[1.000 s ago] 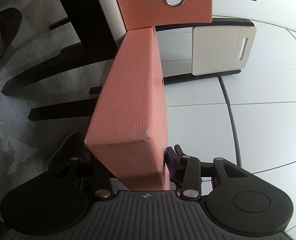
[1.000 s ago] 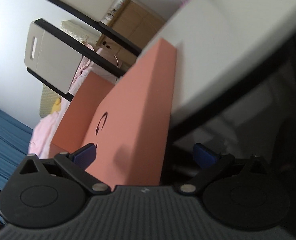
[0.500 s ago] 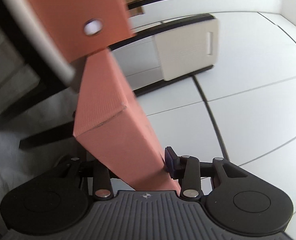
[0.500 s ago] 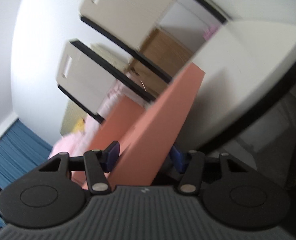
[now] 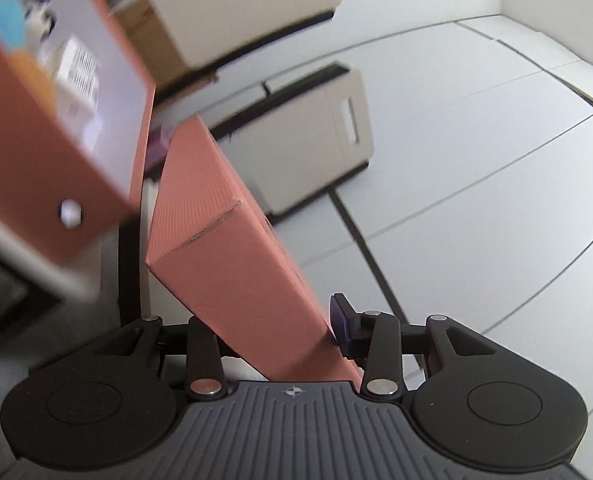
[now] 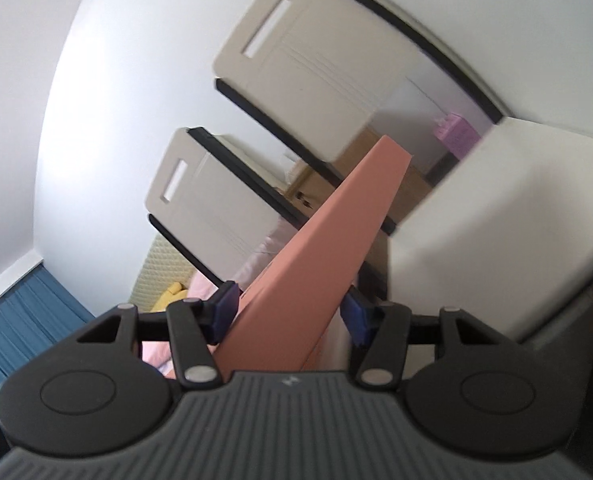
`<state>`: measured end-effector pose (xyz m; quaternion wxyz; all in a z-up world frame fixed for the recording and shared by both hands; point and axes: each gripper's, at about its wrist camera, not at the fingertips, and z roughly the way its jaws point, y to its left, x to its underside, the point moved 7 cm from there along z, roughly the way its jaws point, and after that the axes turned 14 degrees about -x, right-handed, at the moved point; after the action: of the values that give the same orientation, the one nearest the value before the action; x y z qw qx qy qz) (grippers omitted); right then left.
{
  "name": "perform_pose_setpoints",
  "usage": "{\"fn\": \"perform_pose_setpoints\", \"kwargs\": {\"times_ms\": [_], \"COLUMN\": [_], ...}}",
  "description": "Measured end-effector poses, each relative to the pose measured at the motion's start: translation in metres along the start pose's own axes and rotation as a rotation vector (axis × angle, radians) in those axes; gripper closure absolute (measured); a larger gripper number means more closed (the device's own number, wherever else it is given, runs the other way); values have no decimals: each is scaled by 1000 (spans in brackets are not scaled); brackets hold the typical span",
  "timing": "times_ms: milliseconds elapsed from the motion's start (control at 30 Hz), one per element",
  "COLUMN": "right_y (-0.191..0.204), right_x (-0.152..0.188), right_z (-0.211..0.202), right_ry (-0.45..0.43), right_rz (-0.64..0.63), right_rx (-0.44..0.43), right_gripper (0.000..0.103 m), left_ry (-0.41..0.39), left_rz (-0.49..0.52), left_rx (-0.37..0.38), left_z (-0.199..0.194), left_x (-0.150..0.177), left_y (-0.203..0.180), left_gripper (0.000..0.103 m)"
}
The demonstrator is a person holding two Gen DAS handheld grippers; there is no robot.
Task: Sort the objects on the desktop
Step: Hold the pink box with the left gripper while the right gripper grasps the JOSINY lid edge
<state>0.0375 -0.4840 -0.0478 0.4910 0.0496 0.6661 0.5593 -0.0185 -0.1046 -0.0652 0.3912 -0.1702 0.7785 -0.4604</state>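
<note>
An orange cardboard box [image 5: 232,248] is held up in the air, tilted. My left gripper [image 5: 272,332] is shut on one of its walls. A second orange wall with a round hole [image 5: 69,212] stands at the upper left of the left wrist view, and blurred items show inside the box [image 5: 76,68]. My right gripper [image 6: 292,316] is shut on another wall of the same orange box [image 6: 328,264], which runs up and away between the blue pads [image 6: 224,308].
Two beige chairs with slotted backs and black frames [image 5: 328,136] [image 6: 216,196] stand on the white tiled floor [image 5: 476,160]. A white table top [image 6: 496,216] is at the right. Blue curtains [image 6: 20,320] and pink cloth lie beyond.
Both grippers have swung the box upward and tilted it. The right gripper, open one second ago, has shut on the box wall. The inside of the box now shows.
</note>
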Motion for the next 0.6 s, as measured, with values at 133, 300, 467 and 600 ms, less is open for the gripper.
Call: {"fn": "perform_pose_setpoints", "kwargs": {"times_ms": [133,300,467,600], "right_y": [11,11,-5,-26], "right_x": [-12,-11,4,28], "right_z": [55,150,245,301], "right_ry": [31,74,158,238], "right_rz": [-16,-12,4,7], "right_rx": [-47,-119,-169,-187], "right_gripper": [46,46,46,46], "left_ry": [-78,-206,-303,-358], "left_rz": [-17,-48,-46,-39], "left_rx": [-28,-99,-170,-227], "left_z": [-28,-13,-25,-32], "left_x": [-44,-128,-188,-207], "left_y": [-12,3,43,76], "left_gripper": [59,59,59,58]}}
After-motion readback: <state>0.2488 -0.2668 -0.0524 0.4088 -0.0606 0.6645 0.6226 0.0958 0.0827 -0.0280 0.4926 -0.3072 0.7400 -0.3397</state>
